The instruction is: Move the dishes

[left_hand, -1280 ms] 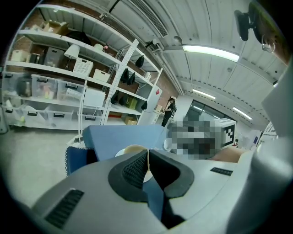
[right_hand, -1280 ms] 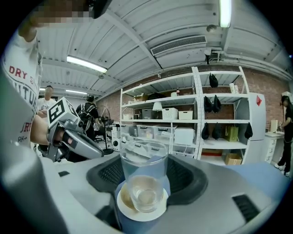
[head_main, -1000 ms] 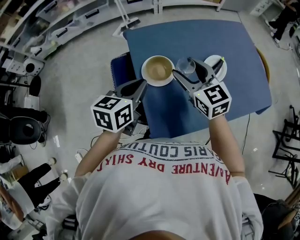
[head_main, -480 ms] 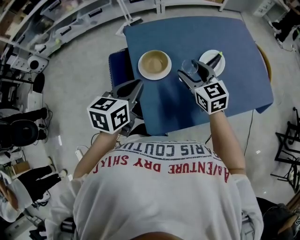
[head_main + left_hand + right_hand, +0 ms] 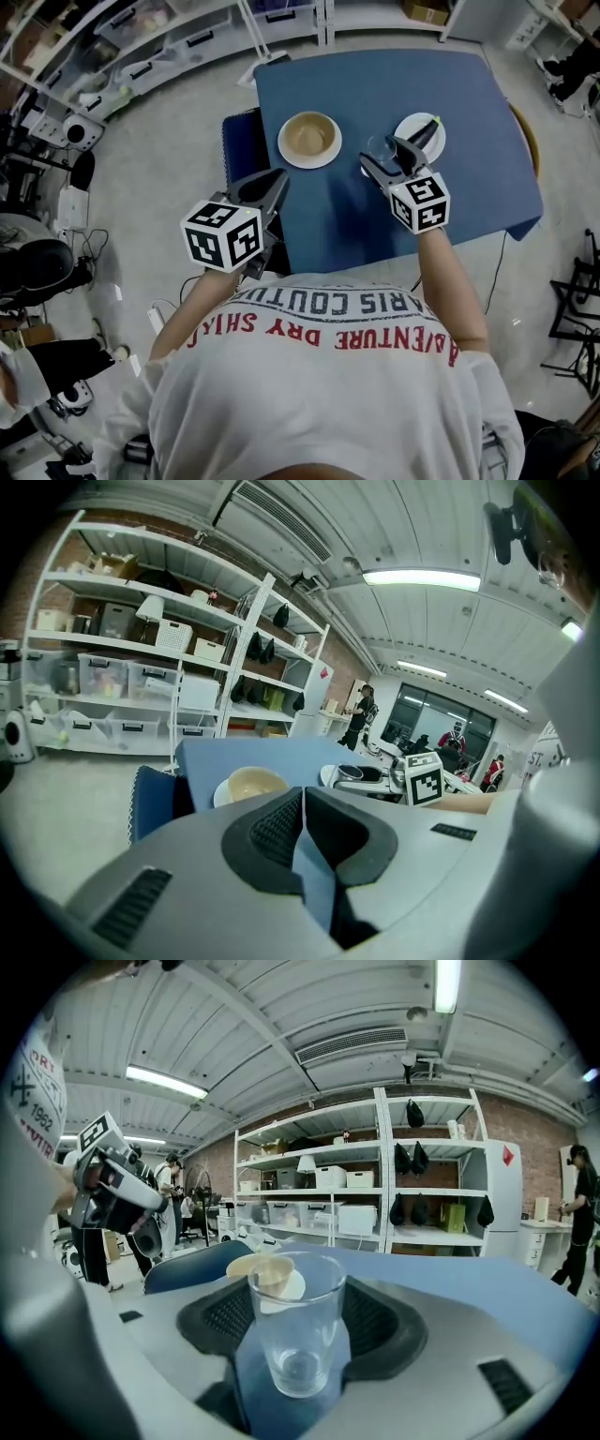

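Glass stands upright between the jaws of the right gripper, whose ribbed pads appear to press on its wall from both sides, so it looks gripped rather than merely bracketed. Whether its base is on the table or just off it cannot be told from these views. Seen from the head view, the glass is near the table's middle, just beside a white plate to its right. That plate carries a small dark item too small to identify. To the left, well apart from the glass, a tan bowl sits on a white saucer, and neither gripper is touching it. The left gripper hangs over the table's near left corner, beside a blue chair. Its jaws are brought together with nothing between them. The task appears to be at an early stage. One dish is in hand, none can be seen at any place away from the table, and nothing in view marks where the dishes should go. Left to do, by this reading, are carrying the glass off and setting it down, then taking the bowl with its saucer and the plate. The idle left gripper seems best placed for the bowl.
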Demonstrator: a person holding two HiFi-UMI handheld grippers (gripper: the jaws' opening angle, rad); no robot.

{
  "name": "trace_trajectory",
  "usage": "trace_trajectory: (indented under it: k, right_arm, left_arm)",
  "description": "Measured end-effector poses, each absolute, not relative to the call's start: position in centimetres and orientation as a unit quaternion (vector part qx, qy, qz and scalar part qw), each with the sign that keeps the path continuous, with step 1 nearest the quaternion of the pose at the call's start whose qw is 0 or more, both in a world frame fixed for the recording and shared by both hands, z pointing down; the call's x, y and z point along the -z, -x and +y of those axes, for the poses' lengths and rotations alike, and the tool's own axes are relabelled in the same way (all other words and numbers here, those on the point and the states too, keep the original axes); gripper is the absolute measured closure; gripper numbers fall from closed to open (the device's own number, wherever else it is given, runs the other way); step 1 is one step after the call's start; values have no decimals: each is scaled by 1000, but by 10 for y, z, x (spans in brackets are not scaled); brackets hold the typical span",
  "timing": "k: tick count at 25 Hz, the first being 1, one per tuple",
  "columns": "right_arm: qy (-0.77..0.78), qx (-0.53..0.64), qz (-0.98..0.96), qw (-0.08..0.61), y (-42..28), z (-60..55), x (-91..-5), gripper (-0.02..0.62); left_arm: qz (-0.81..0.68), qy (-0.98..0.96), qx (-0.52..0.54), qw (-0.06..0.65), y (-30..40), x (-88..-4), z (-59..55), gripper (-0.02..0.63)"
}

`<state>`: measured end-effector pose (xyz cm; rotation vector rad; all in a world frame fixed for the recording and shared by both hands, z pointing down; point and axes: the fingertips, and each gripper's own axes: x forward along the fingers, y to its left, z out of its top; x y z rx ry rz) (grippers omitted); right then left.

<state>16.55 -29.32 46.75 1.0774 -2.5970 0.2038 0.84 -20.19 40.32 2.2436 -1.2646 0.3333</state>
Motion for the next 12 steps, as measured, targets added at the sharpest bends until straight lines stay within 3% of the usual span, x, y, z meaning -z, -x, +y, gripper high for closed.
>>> trace_trajectory:
  k: [12]
  right_arm:
    - [-371, -51, -914, 156, -169, -285, -440, 263]
  left_arm:
    - [-459, -842, -124, 257, -19, -393, -208, 572]
